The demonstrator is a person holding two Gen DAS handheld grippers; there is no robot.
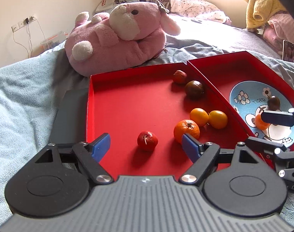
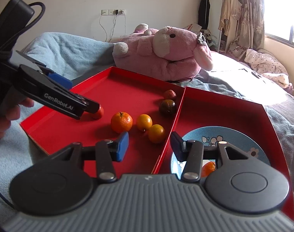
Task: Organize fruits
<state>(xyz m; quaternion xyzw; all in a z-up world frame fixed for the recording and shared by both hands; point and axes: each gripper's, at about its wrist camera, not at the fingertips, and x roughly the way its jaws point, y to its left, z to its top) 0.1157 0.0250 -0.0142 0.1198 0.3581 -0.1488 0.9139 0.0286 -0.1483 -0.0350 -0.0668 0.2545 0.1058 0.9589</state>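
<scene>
Ribbed grey housing sits nearest, and beyond it my left jaws (image 1: 146, 145) stand wide and empty over a small glossy red fruit (image 1: 147, 141) on the matte red tray (image 1: 127, 104). My right jaws (image 2: 149, 145) gape narrower, holding nothing, above the tray divider. Dimpled mandarin (image 1: 186, 130), two smooth yellow fruits, then the fuzzy pink plush (image 1: 118, 38) on the bed

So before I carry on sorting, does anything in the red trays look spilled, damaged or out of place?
Nothing stands out. Six fruits sit loose and whole in the left tray; a dark fruit and a small orange rest on the blue plate.
</scene>
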